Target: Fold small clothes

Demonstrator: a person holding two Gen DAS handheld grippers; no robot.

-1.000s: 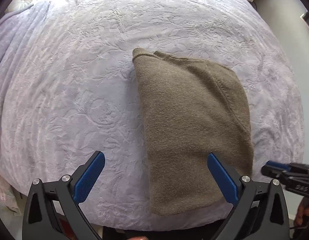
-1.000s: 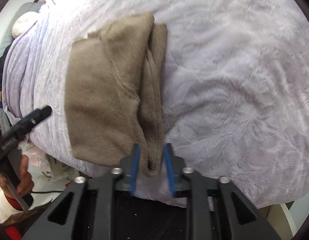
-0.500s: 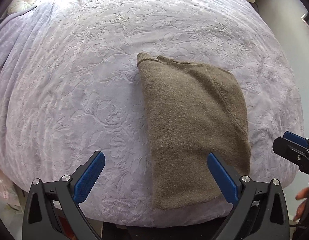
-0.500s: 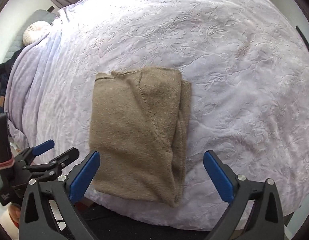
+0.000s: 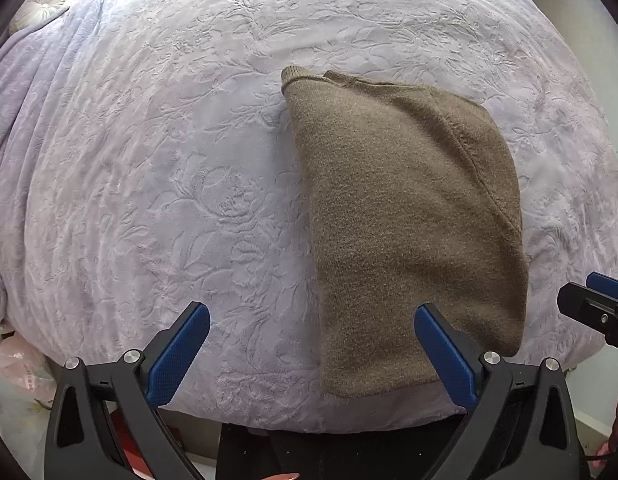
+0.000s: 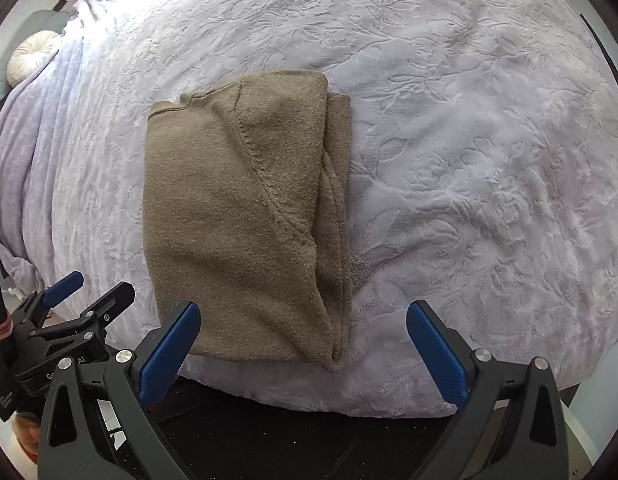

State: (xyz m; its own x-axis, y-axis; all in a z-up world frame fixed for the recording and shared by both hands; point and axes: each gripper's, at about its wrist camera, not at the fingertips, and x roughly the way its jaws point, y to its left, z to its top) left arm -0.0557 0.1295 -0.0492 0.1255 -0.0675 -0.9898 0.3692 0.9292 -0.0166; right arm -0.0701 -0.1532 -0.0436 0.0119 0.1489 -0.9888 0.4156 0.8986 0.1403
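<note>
**Both grippers off the garment, fold looks set**

Two sets of blue pads spread wide, nothing between them. Left gripper has its jaws fully apart, holding nothing; its right-hand pad overlaps the near edge of the sweater in the picture, contact unclear (looks like it hovers above). Right gripper is equally wide and empty, poised over the sweater's near right corner.

Change: a second ago the right gripper was pinched on the sweater's near edge, close in. Half a second ago it had already let go and pulled back, and now it sits in much the same open, backed-off pose. Left gripper was open throughout and has barely shifted.

Brown knit sweater lies flat on the lavender embossed bedspread, close to the near edge of the bed, folded lengthwise into a rough rectangle. A diagonal seam runs across the top layer, and a narrower layer peeks out along the right side. In the left view the same sweater is right of centre, neckline end away from the camera.

Judgement: release means that fold is finished. Likely next is a crosswise fold, near edge up toward the neckline, or it's done. Right-side layers aren't perfectly aligned.
</note>
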